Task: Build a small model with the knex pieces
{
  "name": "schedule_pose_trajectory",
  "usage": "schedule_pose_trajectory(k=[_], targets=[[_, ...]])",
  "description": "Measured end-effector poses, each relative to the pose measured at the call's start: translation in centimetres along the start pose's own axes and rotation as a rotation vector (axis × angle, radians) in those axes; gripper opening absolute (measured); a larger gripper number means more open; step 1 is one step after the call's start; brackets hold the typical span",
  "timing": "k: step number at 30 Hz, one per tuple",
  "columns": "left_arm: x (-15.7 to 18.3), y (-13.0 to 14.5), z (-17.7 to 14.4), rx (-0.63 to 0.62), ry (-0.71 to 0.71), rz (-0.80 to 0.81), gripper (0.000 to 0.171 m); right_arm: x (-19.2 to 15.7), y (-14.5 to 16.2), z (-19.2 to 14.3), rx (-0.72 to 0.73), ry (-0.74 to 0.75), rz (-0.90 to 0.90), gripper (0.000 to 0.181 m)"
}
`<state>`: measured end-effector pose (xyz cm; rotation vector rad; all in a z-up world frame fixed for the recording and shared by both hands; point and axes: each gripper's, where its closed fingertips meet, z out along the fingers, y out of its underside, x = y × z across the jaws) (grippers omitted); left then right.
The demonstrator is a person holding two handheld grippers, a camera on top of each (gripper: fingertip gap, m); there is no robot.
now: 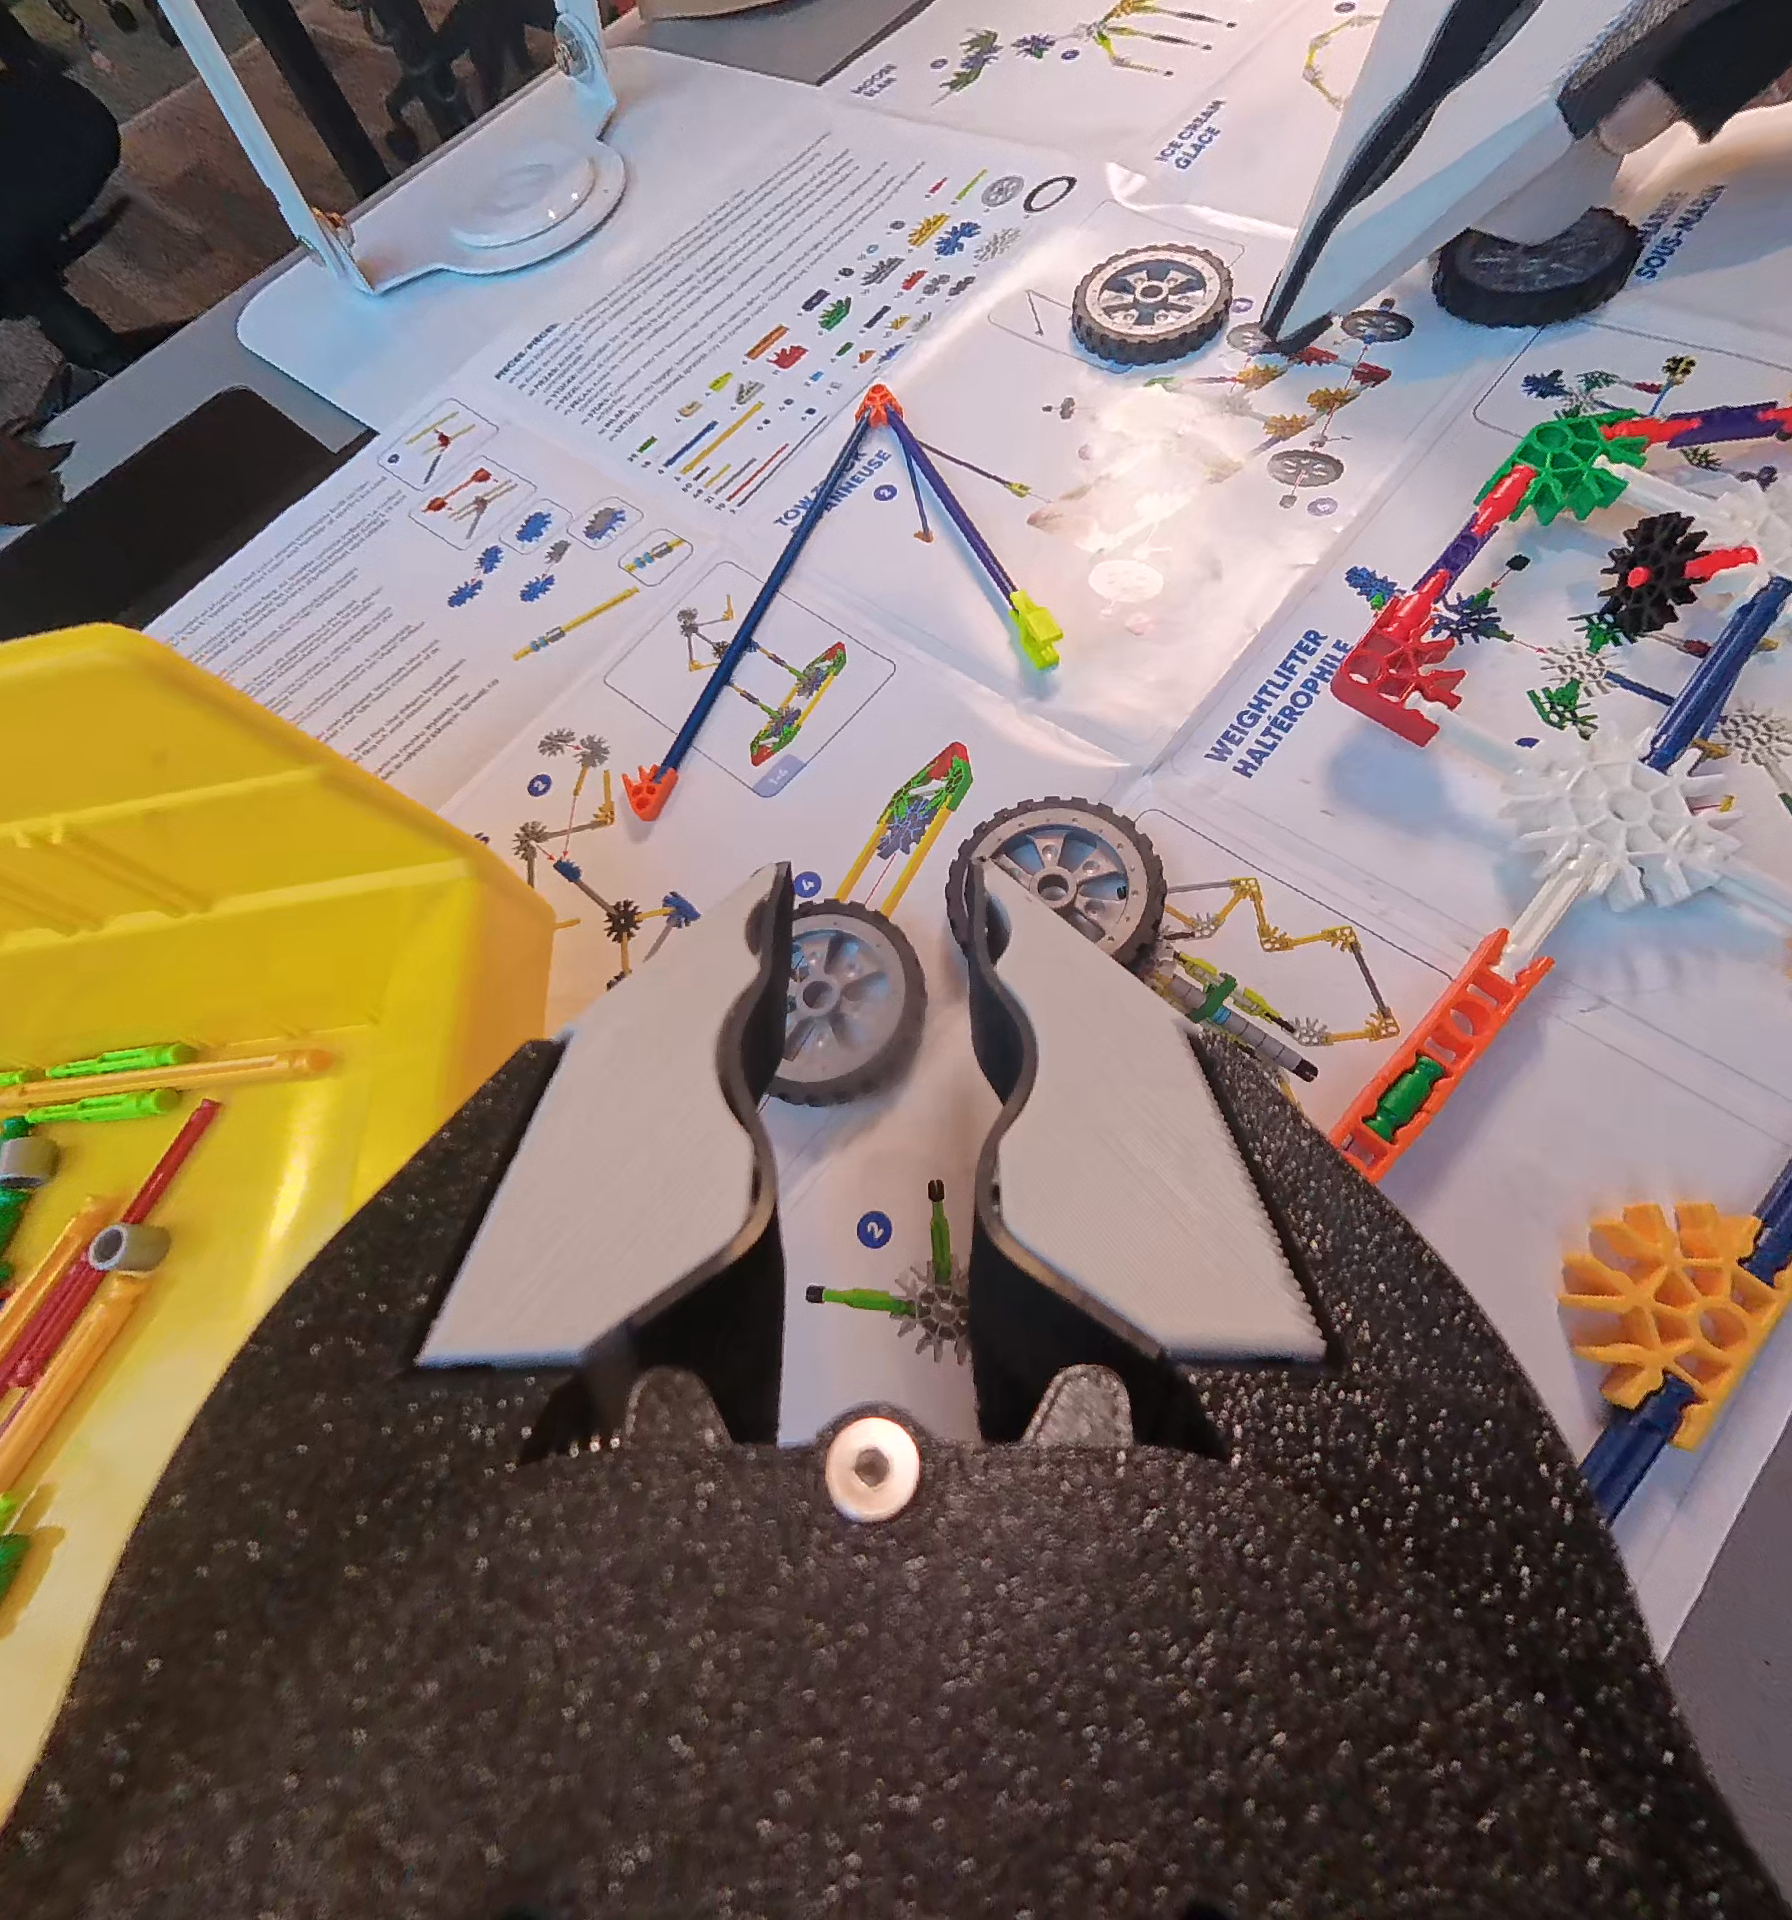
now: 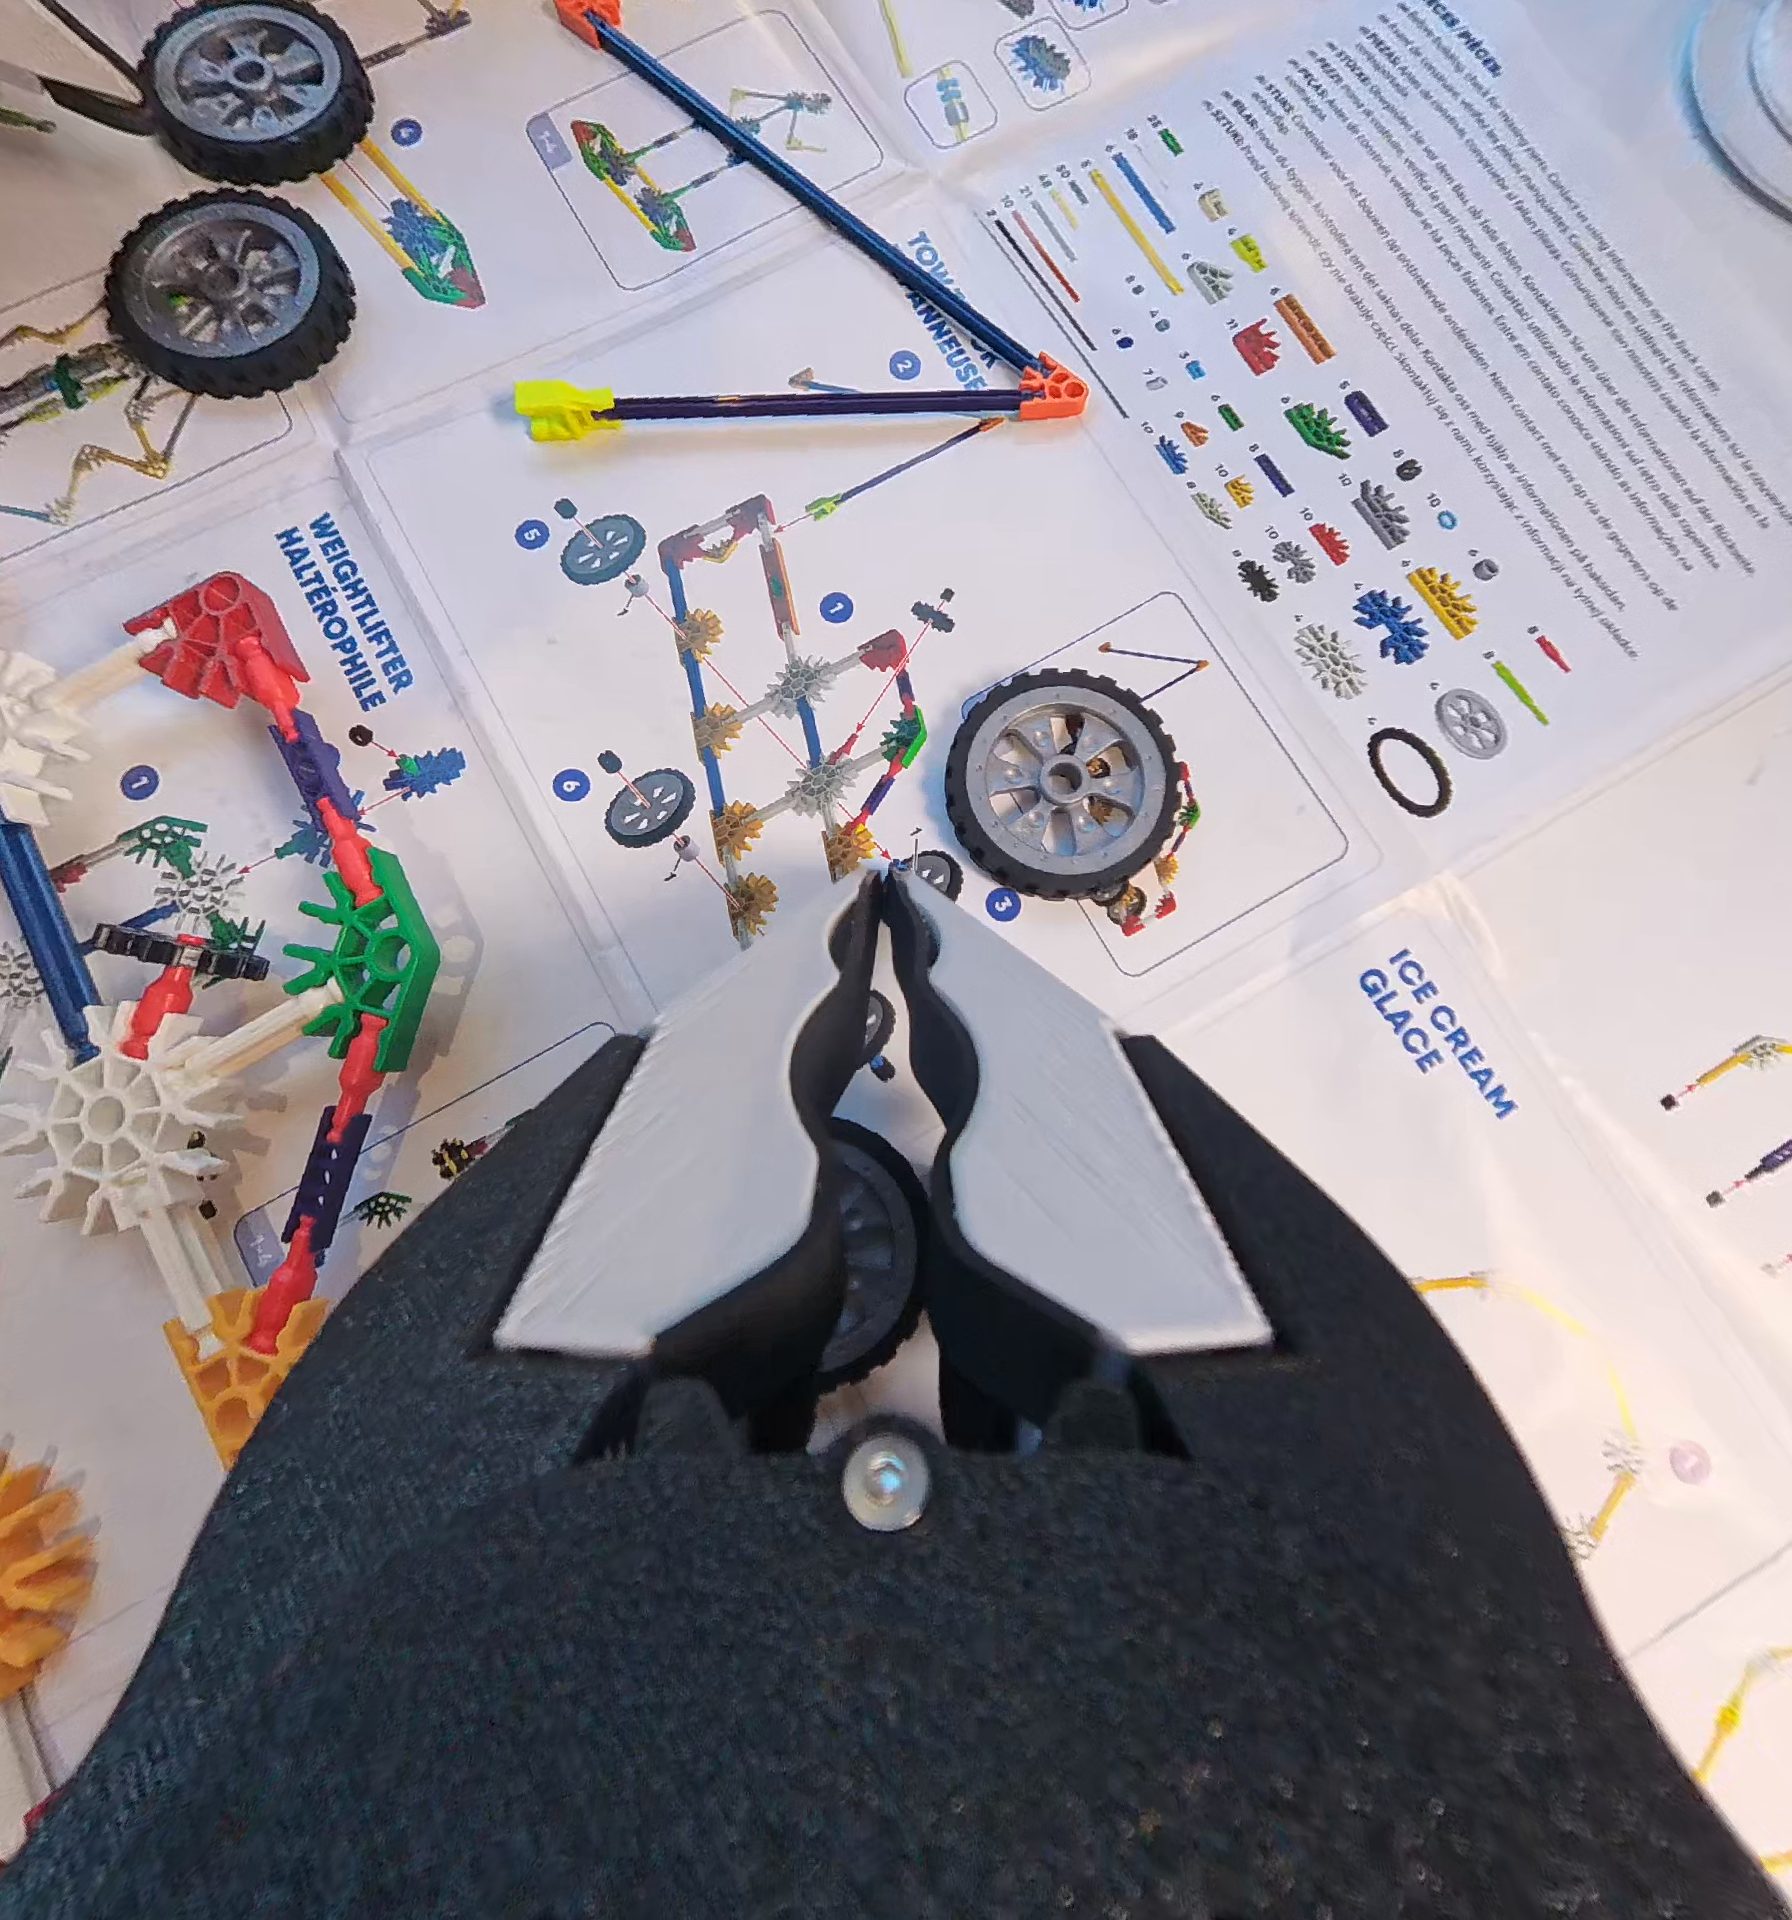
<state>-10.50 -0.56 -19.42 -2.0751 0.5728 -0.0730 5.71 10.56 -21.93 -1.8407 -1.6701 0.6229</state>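
- Two grippers, two different states. The left gripper (image 1: 871,894) has its fingers spread fairly wide, low over the instruction sheet (image 1: 1079,717). A small wheel (image 1: 856,997) lies flat between them, closer to the left finger and partly hidden under it.
- A second wheel (image 1: 1063,894) sits just past the right finger, touching it or very nearly (hard to call from this angle). My worry is that any sideways drift bumps that one and sends it skidding across the glossy paper.
- The wheel between the fingers is off-centre. If they squeeze unevenly, I'd guess the round rubber tyre squirts out forward instead of seating.
- The yellow tray (image 1: 196,831) full of rods is right beside the gripper body on the left. A swing that way could clip its rim and jostle the loose rods.
- The right gripper (image 2: 884,885) has its fingers pressed together at the tips, pointing down at the sheet. I can't tell if something tiny is pinched there.
- A third wheel (image 2: 1063,781) lies just beside those tips, and another wheel (image 2: 876,1247) shows through the gap underneath.
- Dragging those closed tips could crease or shift the paper, and everything loose on it moves too, including the blue rod triangle (image 1: 876,405).
- The built frame (image 1: 1619,810) is near the left gripper's right side, so a wide sweep might snag it.
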Motion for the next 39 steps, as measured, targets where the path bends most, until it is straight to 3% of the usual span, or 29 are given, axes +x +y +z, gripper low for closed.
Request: schedule_pose_trajectory(k=[7, 15, 23, 28, 33, 39], targets=[[0.0, 0.0, 0.0, 0.001, 0.001, -0.001, 0.031, 0.0, -0.2, 0.1, -0.003, 0.019, -0.022, 0.000], [0.0, 0.2, 0.2, -0.018, 0.001, 0.002, 0.031, -4.5, -4.9, 2.0, 0.043, -0.072, -0.144, 0.000], [0.3, 0.2, 0.2, -0.016, -0.002, 0.026, 0.031, -5.6, -4.7, 3.6, -0.010, -0.110, -0.131, 0.000], [0.3, 0.3, 0.0, -0.016, 0.002, 0.021, 0.031, -1.9, -4.7, 0.7, 0.052, -0.062, -0.029, 0.000], [0.3, 0.4, 0.1, -0.024, 0.003, 0.015, 0.032, 2.0, -1.6, -2.2, 0.055, 0.024, 0.063, 0.001], [0.3, 0.5, 0.2, -0.032, 0.001, 0.021, 0.032, 2.1, -0.1, -2.4, 0.049, 0.020, 0.084, 0.003]])
